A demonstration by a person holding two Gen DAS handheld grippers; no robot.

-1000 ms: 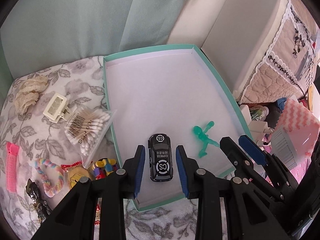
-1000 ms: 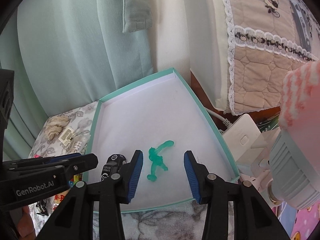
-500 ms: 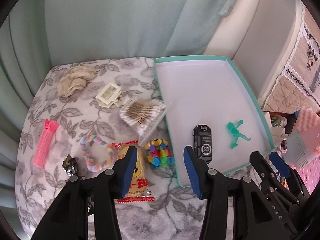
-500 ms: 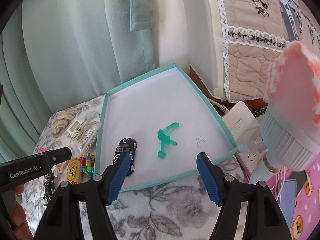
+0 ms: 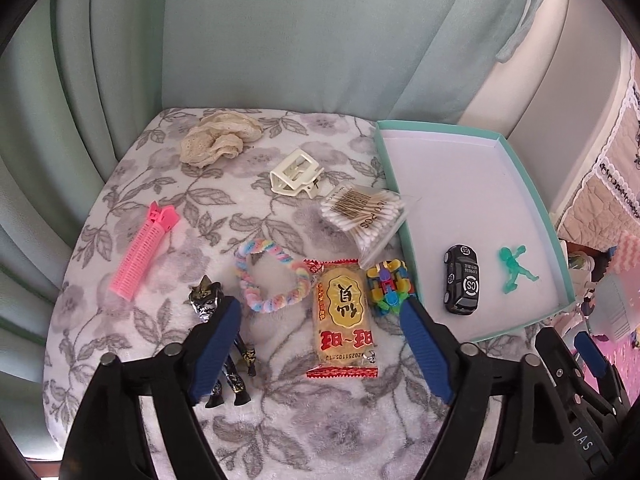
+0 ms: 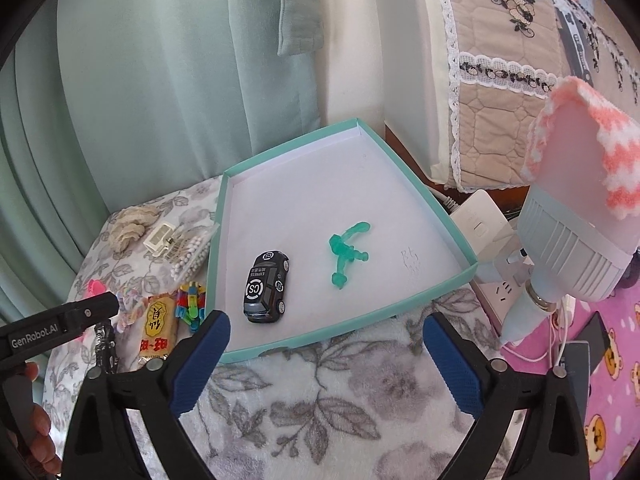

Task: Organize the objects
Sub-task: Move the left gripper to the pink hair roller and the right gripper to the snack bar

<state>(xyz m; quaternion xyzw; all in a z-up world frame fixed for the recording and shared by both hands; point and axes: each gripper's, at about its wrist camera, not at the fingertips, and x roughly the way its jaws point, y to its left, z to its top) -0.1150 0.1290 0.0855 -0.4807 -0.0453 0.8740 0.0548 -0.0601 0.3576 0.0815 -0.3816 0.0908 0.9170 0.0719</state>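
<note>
Left wrist: tray (image 5: 557,257) holds two toys, perhaps nine outside; both grippers gape

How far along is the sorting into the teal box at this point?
Done: the toy car and green figure lie in the teal box. In hand: nothing; left gripper and right gripper are open. Left on the blanket: snack packet, cotton swabs, pink hair roller, others.
</note>
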